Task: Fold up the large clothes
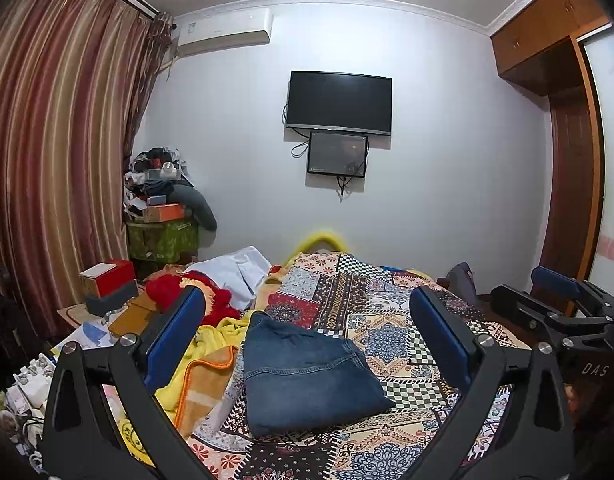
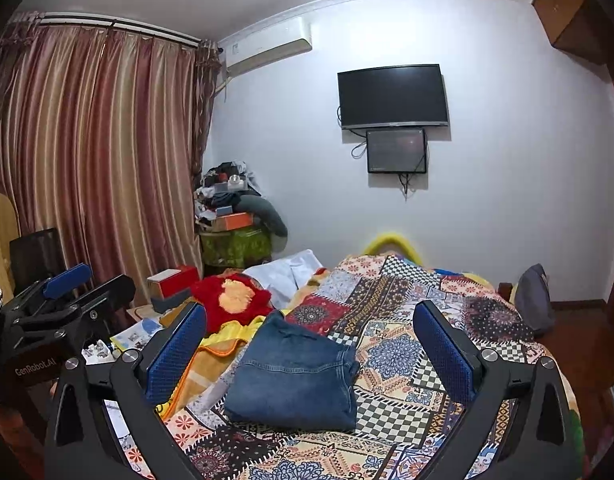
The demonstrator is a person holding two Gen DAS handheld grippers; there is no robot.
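Your left gripper [image 1: 307,340] hangs with its jaws spread wide, nothing between the pads. Your right gripper [image 2: 309,344] stands just as wide and just as bare. The folded jeans [image 1: 307,380] lie in a compact bundle on the patchwork bedspread [image 1: 395,320], just ahead of both grippers, touching neither.

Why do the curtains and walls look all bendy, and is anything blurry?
Left wrist view: the fisheye lens bows the curtain and the corners go black; the folded jeans look sharp, with a soft yellow glow round the headboard. Right wrist view: same bending on the curtain, the TV leans, the jeans stay sharp.
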